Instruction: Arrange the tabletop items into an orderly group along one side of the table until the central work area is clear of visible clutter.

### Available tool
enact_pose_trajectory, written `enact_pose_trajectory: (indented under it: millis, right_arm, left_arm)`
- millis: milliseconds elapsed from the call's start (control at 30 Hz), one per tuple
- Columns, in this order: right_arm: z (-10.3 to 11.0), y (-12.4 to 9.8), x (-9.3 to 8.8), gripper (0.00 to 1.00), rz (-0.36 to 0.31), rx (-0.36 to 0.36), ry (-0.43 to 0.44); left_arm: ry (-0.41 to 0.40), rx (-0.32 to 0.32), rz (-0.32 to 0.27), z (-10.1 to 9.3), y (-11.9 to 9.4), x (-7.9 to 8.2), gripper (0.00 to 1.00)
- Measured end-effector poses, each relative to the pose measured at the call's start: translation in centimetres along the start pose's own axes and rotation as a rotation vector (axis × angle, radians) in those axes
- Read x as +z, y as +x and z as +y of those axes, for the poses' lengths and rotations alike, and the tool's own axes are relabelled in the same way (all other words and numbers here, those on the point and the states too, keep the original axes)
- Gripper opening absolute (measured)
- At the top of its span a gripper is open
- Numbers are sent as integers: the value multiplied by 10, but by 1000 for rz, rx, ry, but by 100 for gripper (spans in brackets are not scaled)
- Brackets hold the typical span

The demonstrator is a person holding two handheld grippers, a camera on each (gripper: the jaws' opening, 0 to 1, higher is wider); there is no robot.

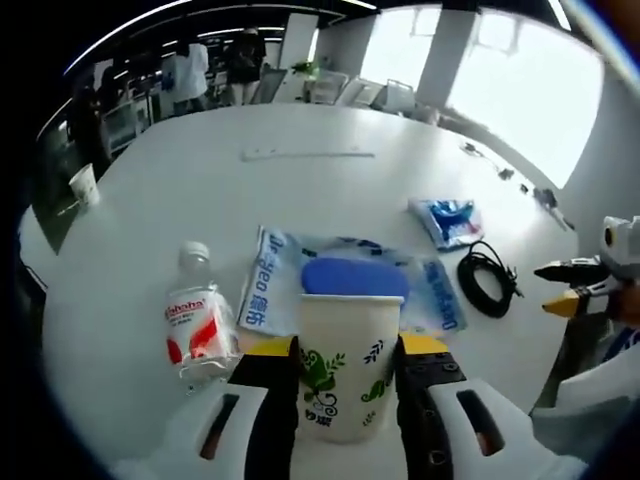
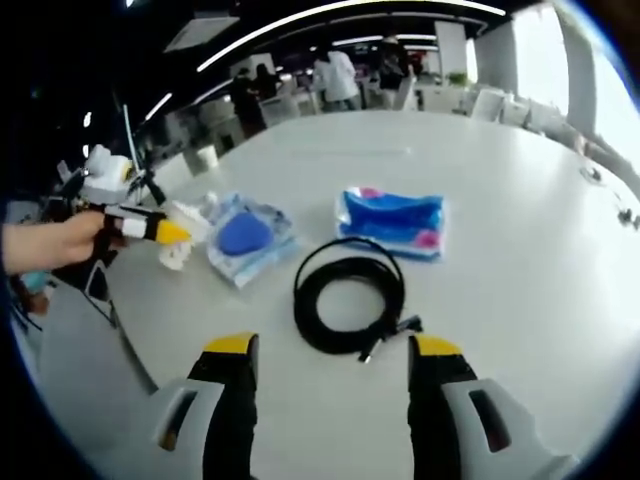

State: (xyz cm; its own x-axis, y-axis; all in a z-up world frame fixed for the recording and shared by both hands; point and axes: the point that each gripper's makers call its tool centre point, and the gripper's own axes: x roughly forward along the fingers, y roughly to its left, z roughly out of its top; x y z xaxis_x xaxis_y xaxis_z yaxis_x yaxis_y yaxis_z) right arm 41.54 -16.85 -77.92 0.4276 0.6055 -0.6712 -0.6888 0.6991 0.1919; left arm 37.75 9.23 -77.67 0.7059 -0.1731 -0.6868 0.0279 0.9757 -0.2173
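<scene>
While the left gripper (image 1: pixel 348 375) has its fingers clamped on a paper cup (image 1: pixel 347 365), most items lie loose across the tabletop (image 1: pixel 200 170). Left gripper view, left to right: bottle (image 1: pixel 197 320) lying beside the cup, flat pouch (image 1: pixel 345 285) with a blue lid-like piece (image 1: pixel 355 277) just behind the cup, blue packet (image 1: pixel 448 220), cable coil (image 1: pixel 485 280). Right gripper (image 2: pixel 335 365) hangs over the cable, fingers apart, holding nothing. Judgement: early stage. Nothing grouped along an edge yet; cup in hand, bottle, pouch, packet and cable left to move.
</scene>
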Motion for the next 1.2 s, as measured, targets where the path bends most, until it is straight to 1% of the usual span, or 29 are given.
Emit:
enact_pose_trajectory:
  millis: [167, 233, 300, 467, 533, 600, 667, 700, 767, 800, 833, 900, 967, 1067, 1200]
  right_arm:
    - [5, 1, 3, 58, -6, 12, -6]
    - [8, 2, 4, 58, -7, 17, -8]
    - [10, 3, 7, 58, -12, 24, -5]
    - [17, 5, 14, 57, -31, 49, 18]
    - [26, 7, 22, 57, -49, 77, 52]
    - [33, 9, 27, 57, -63, 98, 67]
    - [44, 13, 35, 57, -75, 128, 79]
    - [51, 15, 39, 57, -81, 147, 81]
    - [64, 18, 46, 57, -94, 183, 89]
    - [66, 19, 48, 57, -97, 189, 90]
    - [76, 21, 53, 57, -105, 217, 101]
    - [90, 24, 61, 57, -120, 265, 125]
    - [99, 25, 67, 57, -131, 294, 139]
    - [118, 30, 77, 57, -141, 350, 152]
    - [142, 33, 88, 58, -142, 428, 185]
  left_arm:
    - [-7, -15, -52, -5, -8, 6, 33]
    - [-12, -17, -63, -5, -10, 6, 33]
    - [-33, -23, -95, -6, -15, 9, 33]
    - [-56, -41, -157, -10, -23, 13, 33]
    - [-60, -46, -205, -11, -29, 19, 33]
    - [-68, -63, -226, -15, -33, 22, 33]
    - [-55, -78, -232, -20, -36, 24, 33]
    - [-47, -82, -244, -22, -38, 26, 33]
    - [-55, -87, -255, -24, -41, 27, 34]
    - [-57, -91, -261, -25, -42, 28, 34]
    - [-63, -96, -275, -26, -44, 29, 34]
    - [-64, -100, -283, -27, -47, 30, 34]
    - [-57, -106, -288, -29, -49, 31, 34]
    - [-31, -127, -298, -35, -53, 31, 34]
    - [-19, -143, -314, -40, -57, 33, 34]
